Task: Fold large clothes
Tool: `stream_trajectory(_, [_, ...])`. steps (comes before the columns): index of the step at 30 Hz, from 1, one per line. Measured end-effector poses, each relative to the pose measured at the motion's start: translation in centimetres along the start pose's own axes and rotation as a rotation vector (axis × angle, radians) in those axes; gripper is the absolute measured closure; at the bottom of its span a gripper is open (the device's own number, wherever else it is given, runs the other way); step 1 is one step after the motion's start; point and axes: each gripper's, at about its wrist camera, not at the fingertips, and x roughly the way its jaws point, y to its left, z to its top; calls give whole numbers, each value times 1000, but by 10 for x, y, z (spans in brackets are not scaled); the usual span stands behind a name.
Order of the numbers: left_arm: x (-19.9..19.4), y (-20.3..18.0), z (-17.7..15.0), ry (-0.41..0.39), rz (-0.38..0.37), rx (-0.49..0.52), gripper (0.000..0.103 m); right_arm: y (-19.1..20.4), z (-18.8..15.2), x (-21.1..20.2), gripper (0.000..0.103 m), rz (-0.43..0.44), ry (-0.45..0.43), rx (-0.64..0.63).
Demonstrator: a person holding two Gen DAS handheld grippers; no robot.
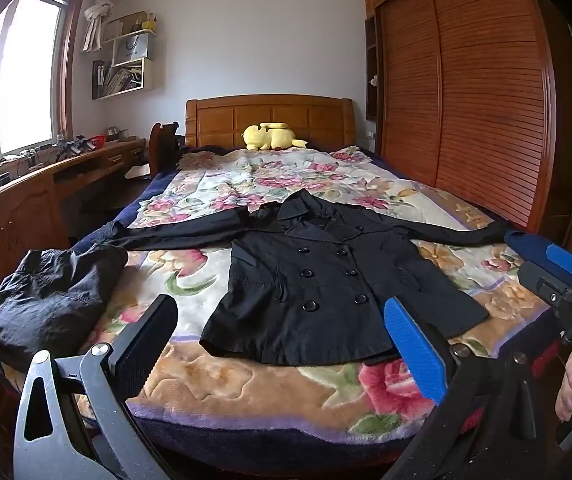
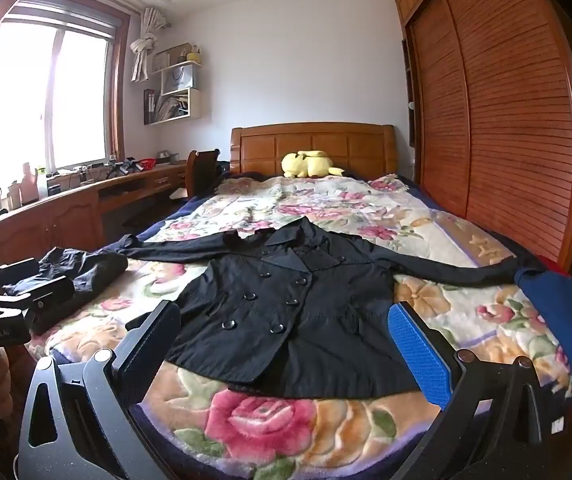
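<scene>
A black double-breasted coat [image 1: 326, 280] lies flat and face up on the floral bed cover [image 1: 246, 384], sleeves spread to both sides; it also shows in the right wrist view [image 2: 286, 312]. My left gripper [image 1: 282, 344] is open and empty, held above the foot of the bed in front of the coat's hem. My right gripper [image 2: 286, 348] is open and empty, also short of the hem. In the left wrist view the right gripper [image 1: 542, 256] appears at the right edge. In the right wrist view the left gripper [image 2: 26, 284] appears at the left.
A crumpled dark garment [image 1: 50, 296] lies at the bed's left corner. A blue cloth [image 2: 562, 320] lies at the right edge. A yellow plush toy [image 1: 272, 136] sits by the headboard. A wooden desk [image 1: 26, 200] runs along the left, a wardrobe [image 1: 466, 100] along the right.
</scene>
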Motion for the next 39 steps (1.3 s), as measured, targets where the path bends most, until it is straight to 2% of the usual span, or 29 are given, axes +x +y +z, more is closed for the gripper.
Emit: stream_trajectory(39, [0,-2,4,-9,-5,-1,0,-2,0,-1,0,13,-9,11])
